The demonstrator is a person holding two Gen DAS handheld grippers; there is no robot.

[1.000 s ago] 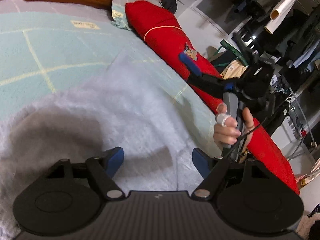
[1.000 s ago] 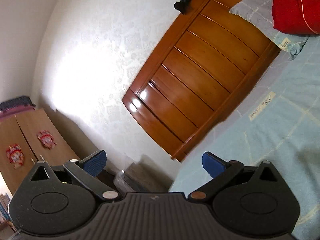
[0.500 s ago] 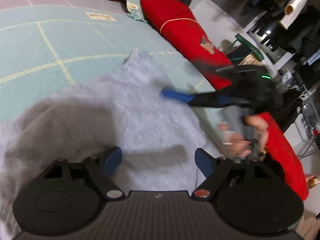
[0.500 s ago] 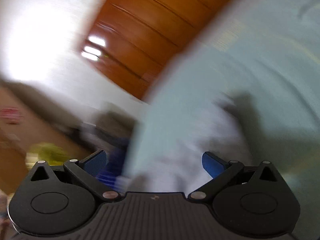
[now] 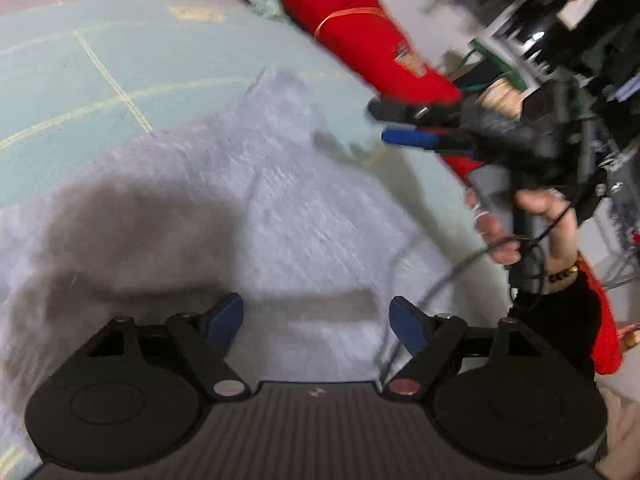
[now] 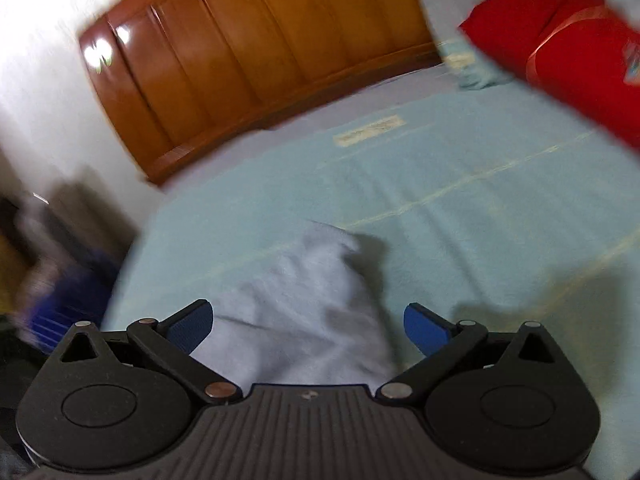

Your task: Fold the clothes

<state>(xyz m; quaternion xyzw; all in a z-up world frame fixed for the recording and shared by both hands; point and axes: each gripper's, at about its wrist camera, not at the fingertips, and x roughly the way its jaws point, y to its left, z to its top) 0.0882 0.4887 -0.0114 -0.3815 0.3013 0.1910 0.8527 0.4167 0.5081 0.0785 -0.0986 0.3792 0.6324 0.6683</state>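
Observation:
A pale lavender fleecy garment (image 5: 304, 208) lies spread on the light blue bed sheet (image 5: 80, 80). My left gripper (image 5: 316, 320) hovers over its near part, open, with nothing between the blue pads. At the right of the left wrist view, a hand (image 5: 500, 236) holds my right gripper (image 5: 380, 123), its fingers pointing left above the garment's right edge. In the right wrist view the right gripper (image 6: 308, 328) stands open, pointing down at a bunched end of the garment (image 6: 316, 280), which lies below the jaws and is not gripped.
A long red bolster (image 5: 372, 44) runs along the bed's right side, with a pale pillow (image 6: 476, 68) behind it. The wooden headboard (image 6: 260, 60) stands at the far end. Cluttered racks and hanging clothes (image 5: 580, 60) fill the room to the right.
The right gripper swung from facing the wall and headboard down onto the bed and garment, and moved left over the garment's edge. The left gripper shifted slightly and stayed open.

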